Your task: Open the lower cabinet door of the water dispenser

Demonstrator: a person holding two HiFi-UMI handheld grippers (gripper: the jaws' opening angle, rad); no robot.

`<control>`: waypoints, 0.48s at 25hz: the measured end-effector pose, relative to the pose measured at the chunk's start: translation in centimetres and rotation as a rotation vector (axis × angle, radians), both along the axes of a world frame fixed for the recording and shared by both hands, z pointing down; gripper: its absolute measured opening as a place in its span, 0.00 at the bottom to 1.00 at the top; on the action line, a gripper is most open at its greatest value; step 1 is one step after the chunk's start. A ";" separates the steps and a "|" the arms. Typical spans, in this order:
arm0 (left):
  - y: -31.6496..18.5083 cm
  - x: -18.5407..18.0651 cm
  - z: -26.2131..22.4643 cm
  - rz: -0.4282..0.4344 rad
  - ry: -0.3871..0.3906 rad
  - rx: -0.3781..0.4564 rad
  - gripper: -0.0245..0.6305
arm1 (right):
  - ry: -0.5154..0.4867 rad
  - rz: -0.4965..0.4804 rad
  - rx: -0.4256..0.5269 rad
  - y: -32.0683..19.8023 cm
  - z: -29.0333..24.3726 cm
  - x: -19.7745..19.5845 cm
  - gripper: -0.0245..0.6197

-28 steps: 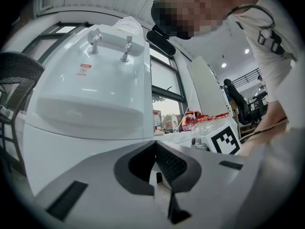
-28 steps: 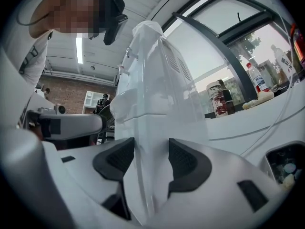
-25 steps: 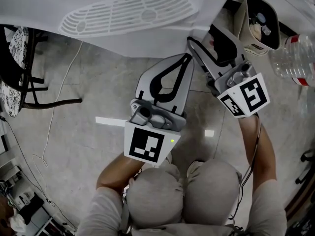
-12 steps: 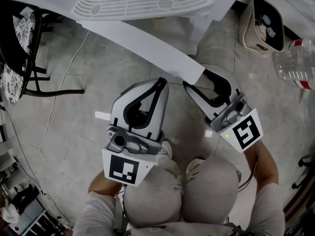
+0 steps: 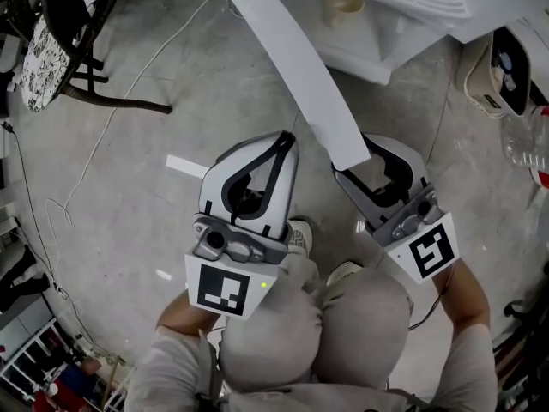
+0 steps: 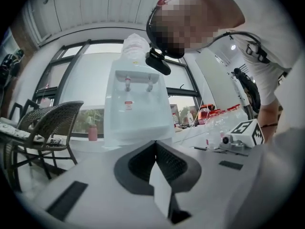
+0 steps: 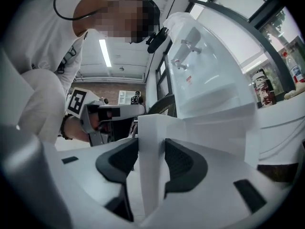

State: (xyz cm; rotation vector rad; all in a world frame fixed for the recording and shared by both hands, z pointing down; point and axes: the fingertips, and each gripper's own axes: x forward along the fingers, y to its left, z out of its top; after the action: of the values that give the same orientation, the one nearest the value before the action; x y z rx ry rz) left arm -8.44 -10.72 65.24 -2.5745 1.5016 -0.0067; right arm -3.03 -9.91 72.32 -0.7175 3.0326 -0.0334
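Right gripper view shows the right tool (image 7: 151,149), jaws lately closing, clamped on the free edge of the door (image 7: 150,123), evidently for leverage, door standing well out from the dispenser (image 7: 205,85); left tool (image 6: 155,149) jaws together, holding nothing.

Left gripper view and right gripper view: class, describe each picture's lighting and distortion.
Left gripper view: backlit by bright windows, white plastic water dispenser washed out, fisheye rim dark. Right gripper view: the dark window frame bows, the near white cabinet door looks soft, ceiling strip light glares.
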 end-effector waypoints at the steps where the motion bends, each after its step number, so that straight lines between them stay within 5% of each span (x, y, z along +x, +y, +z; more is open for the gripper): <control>1: 0.2 -0.4 0.1 -0.020 0.001 -0.007 0.04 | -0.001 -0.012 -0.003 0.4 0.1 -0.7 0.32; 12: 1.4 -8.3 0.8 -0.270 -0.032 -0.051 0.04 | -0.044 -0.190 -0.013 3.8 -0.5 -9.0 0.27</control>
State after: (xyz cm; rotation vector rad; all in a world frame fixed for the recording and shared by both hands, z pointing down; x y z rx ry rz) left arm -16.77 -9.31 66.06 -2.3754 1.8456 -0.1192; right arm -12.01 -6.11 71.86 -0.4203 3.0497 -0.0722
